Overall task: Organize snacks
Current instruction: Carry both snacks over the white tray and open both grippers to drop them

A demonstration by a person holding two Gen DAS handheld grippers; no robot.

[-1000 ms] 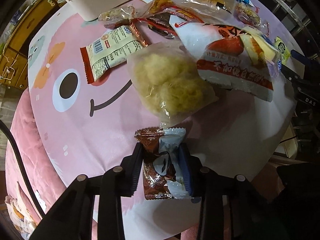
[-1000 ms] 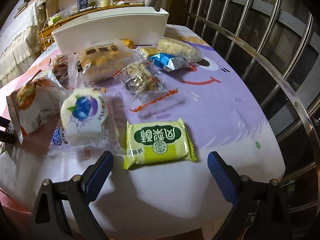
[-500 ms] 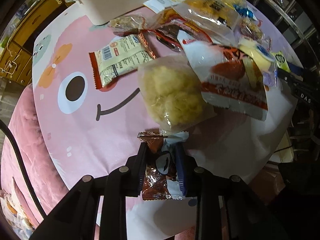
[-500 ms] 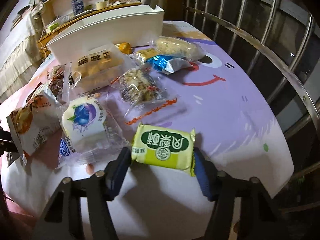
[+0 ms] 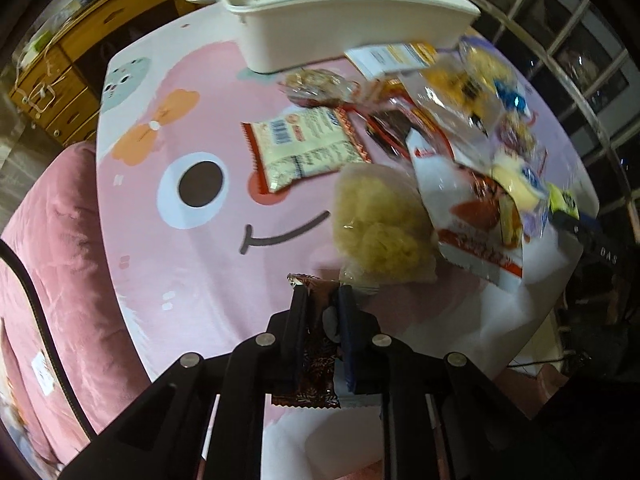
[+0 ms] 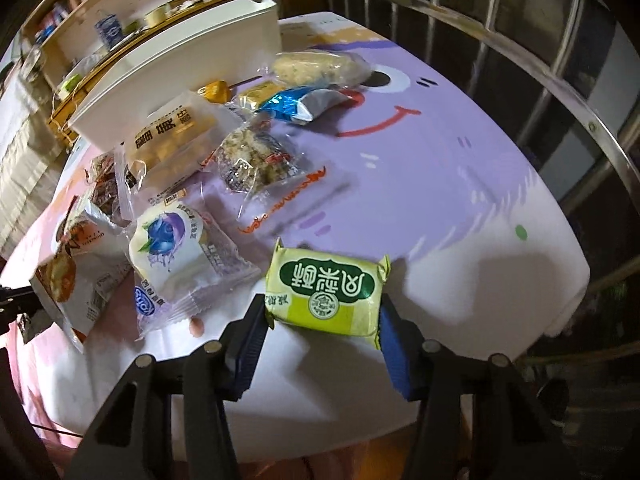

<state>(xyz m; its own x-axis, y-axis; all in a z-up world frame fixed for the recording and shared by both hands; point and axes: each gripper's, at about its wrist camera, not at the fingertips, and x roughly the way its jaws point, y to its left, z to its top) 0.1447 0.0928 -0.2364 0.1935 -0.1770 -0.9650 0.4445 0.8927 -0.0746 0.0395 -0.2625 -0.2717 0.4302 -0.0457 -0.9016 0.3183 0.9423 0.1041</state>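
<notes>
My left gripper [image 5: 322, 308] is shut on a brown and white snack packet [image 5: 316, 360] and holds it above the pink table cover. My right gripper [image 6: 322, 320] is shut on a green and yellow pastry pack [image 6: 326, 290], lifted slightly at the table's near edge. A white plastic bin [image 5: 340, 12] stands at the far side; it also shows in the right wrist view [image 6: 180, 64]. Several snack packets lie in a heap between, among them a yellow puffed snack bag [image 5: 380, 224] and a blueberry cake pack [image 6: 172, 240].
A pink cushion [image 5: 52, 240] lies left of the table. A wooden cabinet [image 5: 60, 64] stands behind. A metal railing [image 6: 540, 64] runs along the right side. A blue foil pack [image 6: 300, 106] and a red-edged white packet [image 5: 304, 148] lie on the table.
My left gripper closed on the brown packet and lifted it, tilting towards the bin. My right gripper closed from wide open onto the green pack.
</notes>
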